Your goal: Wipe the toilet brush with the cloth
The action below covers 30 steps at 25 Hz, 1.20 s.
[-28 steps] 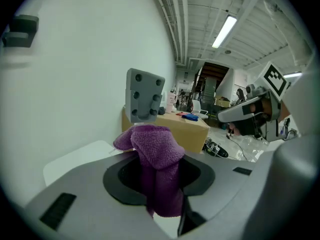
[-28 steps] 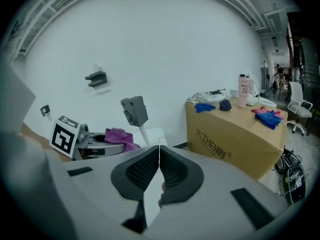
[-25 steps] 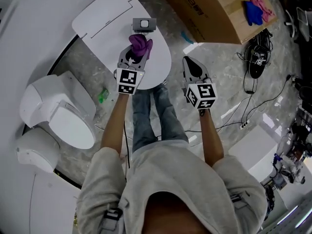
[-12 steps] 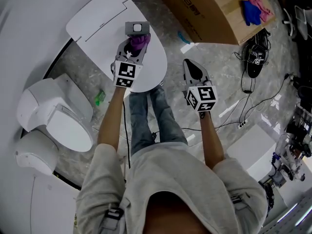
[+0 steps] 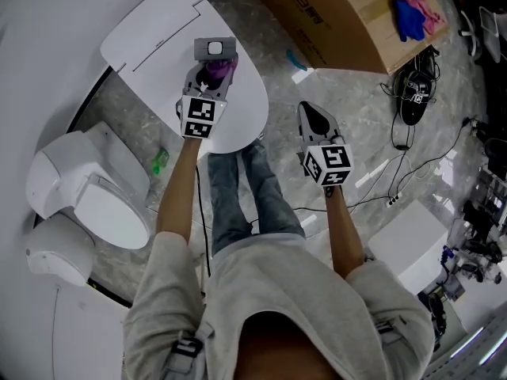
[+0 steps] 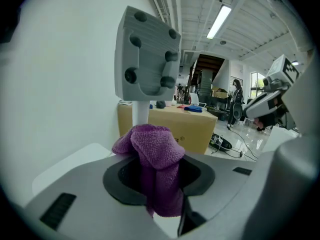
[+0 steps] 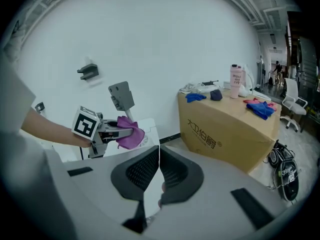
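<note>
The toilet brush is a grey block [image 5: 215, 49] on a white stem, standing upright over the white rounded top [image 5: 150, 30]. In the left gripper view the block [image 6: 145, 59] rises just above the jaws, with the stem [image 6: 141, 115] behind the cloth. My left gripper [image 5: 207, 79] is shut on a purple cloth [image 6: 156, 169], which is bunched against the stem below the block. My right gripper [image 5: 315, 117] hangs over the floor to the right, jaws shut with nothing between them [image 7: 159, 176]. Its view shows the left gripper [image 7: 107, 130], the cloth [image 7: 130, 132] and the brush [image 7: 121, 95].
A white toilet [image 5: 87, 188] stands at the left, with a small green item [image 5: 161, 160] on the floor beside it. A cardboard box [image 5: 348, 14] with blue and pink cloths [image 5: 413, 13] is at the far right. Black shoes [image 5: 416, 93] and cables [image 5: 412, 165] lie on the floor.
My left gripper has carried the cloth forward and a little left, up against the brush under its grey block. The right gripper has hardly moved.
</note>
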{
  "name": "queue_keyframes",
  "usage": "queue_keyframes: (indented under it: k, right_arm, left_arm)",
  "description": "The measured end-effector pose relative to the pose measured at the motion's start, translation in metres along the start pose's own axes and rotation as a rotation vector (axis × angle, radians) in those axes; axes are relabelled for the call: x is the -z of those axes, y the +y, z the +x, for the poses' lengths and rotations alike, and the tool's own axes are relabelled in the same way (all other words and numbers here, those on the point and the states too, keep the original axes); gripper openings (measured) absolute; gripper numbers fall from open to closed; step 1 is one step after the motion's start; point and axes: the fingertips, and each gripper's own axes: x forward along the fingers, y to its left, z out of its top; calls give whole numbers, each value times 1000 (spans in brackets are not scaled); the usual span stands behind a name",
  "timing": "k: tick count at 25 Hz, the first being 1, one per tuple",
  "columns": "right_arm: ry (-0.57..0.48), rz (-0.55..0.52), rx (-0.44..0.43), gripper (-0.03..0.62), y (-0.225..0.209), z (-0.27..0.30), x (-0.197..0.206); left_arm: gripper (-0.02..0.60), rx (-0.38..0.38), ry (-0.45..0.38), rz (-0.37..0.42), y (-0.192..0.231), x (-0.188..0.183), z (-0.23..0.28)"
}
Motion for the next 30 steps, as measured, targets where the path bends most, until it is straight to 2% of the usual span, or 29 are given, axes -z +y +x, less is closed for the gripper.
queue_keyframes:
  k: [16,24,30]
  right_arm:
    - [23,-2,9,32,-2,-3,10]
    - [19,-5,-12,31,9,-7,12]
    - [8,-15,-37,31,18,-10,7]
  left_arm:
    - [147,7,134,-102,14,63,31]
    - [147,-12,127,-107,7,68,9]
    - [147,-98,69,-144,11,52,-32]
